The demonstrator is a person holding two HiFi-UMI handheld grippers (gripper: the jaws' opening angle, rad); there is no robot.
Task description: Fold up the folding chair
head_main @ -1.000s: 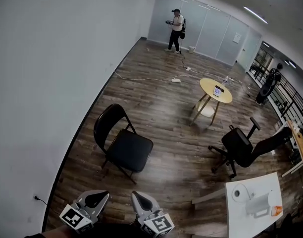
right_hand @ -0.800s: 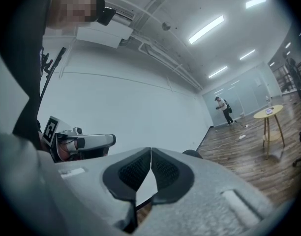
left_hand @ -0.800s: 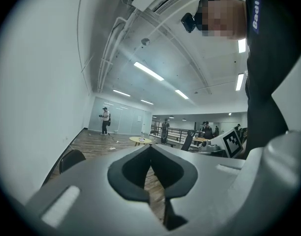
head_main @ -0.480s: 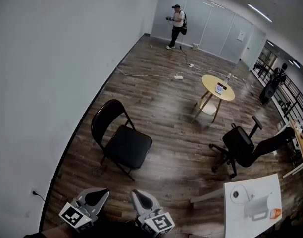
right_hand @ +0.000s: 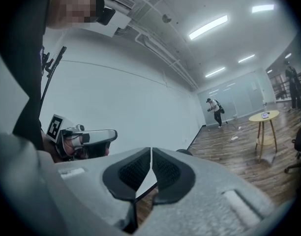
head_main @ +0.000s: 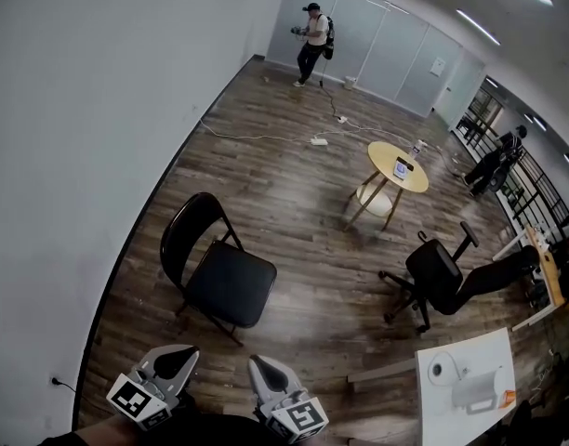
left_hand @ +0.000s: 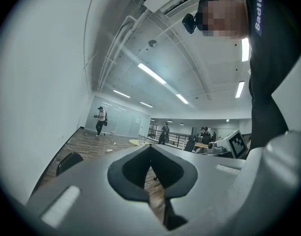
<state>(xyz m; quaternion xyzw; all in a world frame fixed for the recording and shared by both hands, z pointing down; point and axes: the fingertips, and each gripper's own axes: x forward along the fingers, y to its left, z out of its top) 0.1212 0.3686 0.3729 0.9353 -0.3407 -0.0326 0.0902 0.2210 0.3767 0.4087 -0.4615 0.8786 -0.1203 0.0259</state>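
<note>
left gripper (head_main: pixel 176 356) and right gripper (head_main: pixel 264 368) are both closed and empty. the folding chair (head_main: pixel 219 272) stands unfolded well ahead of the jaws: close in, then open them at its backrest.

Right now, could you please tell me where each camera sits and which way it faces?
Head view: on the head, steeply down at the black folding metal chair; left gripper and right gripper at bottom.
Left gripper view: on that gripper, level along shut jaws; dark clothing, right gripper.
Right gripper view: likewise; dark clothing, left gripper.
Shared by all: the distant white-shirted person.
</note>
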